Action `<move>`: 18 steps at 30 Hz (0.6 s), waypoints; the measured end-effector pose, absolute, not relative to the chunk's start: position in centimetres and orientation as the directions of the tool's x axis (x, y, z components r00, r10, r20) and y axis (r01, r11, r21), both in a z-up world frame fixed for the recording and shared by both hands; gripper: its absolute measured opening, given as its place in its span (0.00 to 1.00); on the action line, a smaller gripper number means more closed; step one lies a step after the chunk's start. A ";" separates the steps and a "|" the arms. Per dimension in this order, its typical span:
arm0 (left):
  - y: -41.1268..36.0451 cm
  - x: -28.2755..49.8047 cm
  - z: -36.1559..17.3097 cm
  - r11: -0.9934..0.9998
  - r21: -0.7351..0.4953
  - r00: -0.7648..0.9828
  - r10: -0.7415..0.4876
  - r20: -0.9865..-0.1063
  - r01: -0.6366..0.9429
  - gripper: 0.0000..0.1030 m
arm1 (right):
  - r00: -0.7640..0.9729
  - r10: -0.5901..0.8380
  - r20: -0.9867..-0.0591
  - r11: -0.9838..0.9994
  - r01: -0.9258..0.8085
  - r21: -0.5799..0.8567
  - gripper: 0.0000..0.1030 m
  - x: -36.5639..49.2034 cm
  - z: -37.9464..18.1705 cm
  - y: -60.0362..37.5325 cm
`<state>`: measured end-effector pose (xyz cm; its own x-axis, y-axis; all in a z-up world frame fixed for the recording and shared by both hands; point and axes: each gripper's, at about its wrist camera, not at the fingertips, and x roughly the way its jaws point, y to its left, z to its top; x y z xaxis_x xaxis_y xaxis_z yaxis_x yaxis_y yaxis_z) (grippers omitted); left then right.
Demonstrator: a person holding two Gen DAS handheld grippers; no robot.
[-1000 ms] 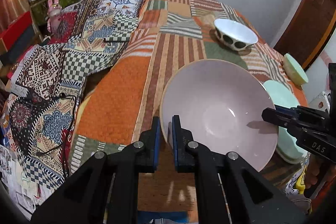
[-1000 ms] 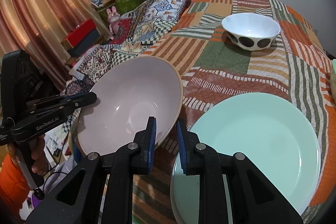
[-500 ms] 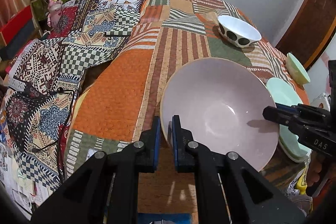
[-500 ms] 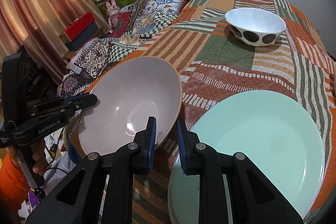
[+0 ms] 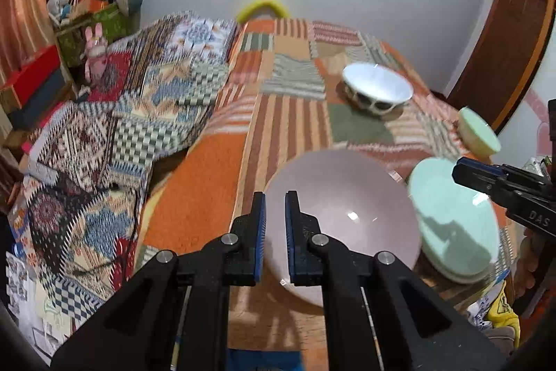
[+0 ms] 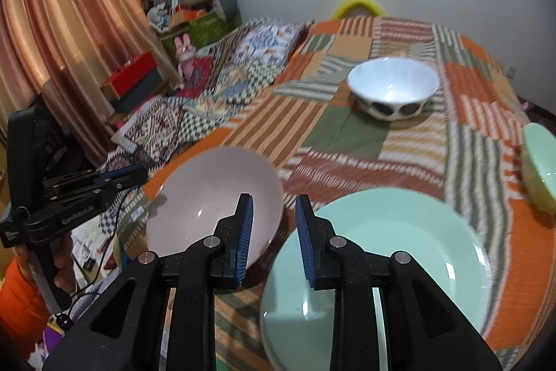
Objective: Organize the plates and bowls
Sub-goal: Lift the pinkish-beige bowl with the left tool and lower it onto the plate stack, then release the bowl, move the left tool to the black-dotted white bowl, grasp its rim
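**Pink bowl down beside the green plate**

The patchwork-covered table [image 6: 347,127] carries a round mint-green plate [image 6: 399,252] and, just beside it, a wide pale-pink ceramic bowl [image 6: 208,197]. Right gripper [image 6: 272,232] — jaws opening, empty. Left gripper [image 5: 275,232] — closed, holding nothing.

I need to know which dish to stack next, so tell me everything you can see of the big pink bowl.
The pink bowl is wide, round and shallow, smooth and glossy like glazed ceramic, with a thin tan rim. It is empty and sits upright on the patchwork cloth near the table's front edge, just left of the green plates. Whether it touches them cannot be told. Neither gripper holds it: the left gripper is shut above its near rim with nothing between the pads, and the right gripper is opening, empty.
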<state>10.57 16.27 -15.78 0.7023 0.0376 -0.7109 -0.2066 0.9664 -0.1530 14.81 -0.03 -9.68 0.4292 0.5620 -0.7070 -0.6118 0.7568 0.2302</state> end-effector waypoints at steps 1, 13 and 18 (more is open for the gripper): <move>15.9 10.6 -15.0 0.969 -0.151 0.713 0.036 -0.700 -0.197 0.10 | 0.441 0.563 -0.699 0.762 -0.605 0.232 0.22 14.9 -9.3 -0.6; 11.4 14.9 -7.8 0.991 -0.117 0.800 -0.012 -0.600 -0.073 0.15 | 0.608 0.554 -0.569 0.819 -0.522 0.239 0.42 16.9 -3.0 -6.3; 10.9 18.4 -5.9 0.989 -0.133 0.809 -0.030 -0.587 -0.060 0.29 | 0.655 0.531 -0.537 0.840 -0.490 0.233 0.43 18.7 -1.1 -7.8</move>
